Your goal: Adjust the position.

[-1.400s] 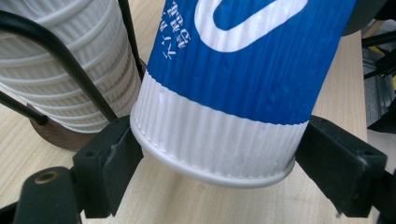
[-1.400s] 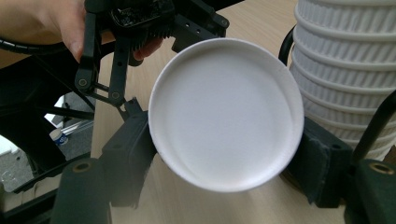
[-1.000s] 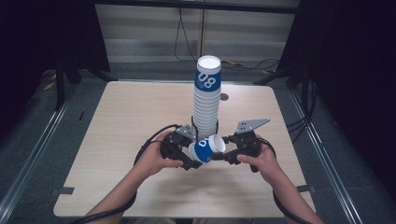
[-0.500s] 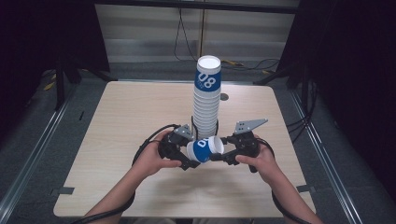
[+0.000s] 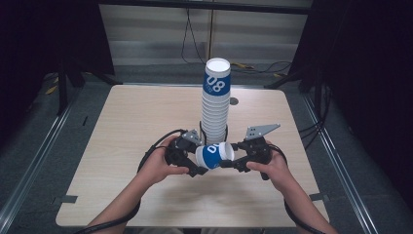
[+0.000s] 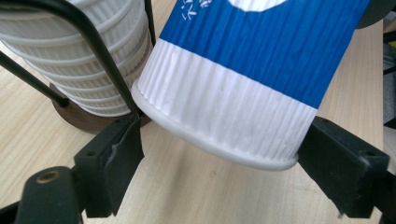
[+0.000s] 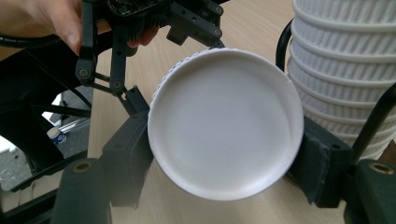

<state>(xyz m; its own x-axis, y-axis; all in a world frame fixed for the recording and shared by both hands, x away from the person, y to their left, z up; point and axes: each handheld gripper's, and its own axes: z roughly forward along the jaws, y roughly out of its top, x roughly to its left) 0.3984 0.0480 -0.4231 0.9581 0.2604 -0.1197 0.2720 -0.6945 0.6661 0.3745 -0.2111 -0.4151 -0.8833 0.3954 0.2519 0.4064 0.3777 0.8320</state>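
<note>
Cup lay on its side in the air between my two grippers, just above the table and right in front of the tall stack of cups. My right gripper was clamped on one end of it, a jaw pressing each side of the round white end. My left gripper had its jaws around the other end by the rim, and they looked to be pressing there. The stack stood upright in a wire holder on a dark round base.
</note>
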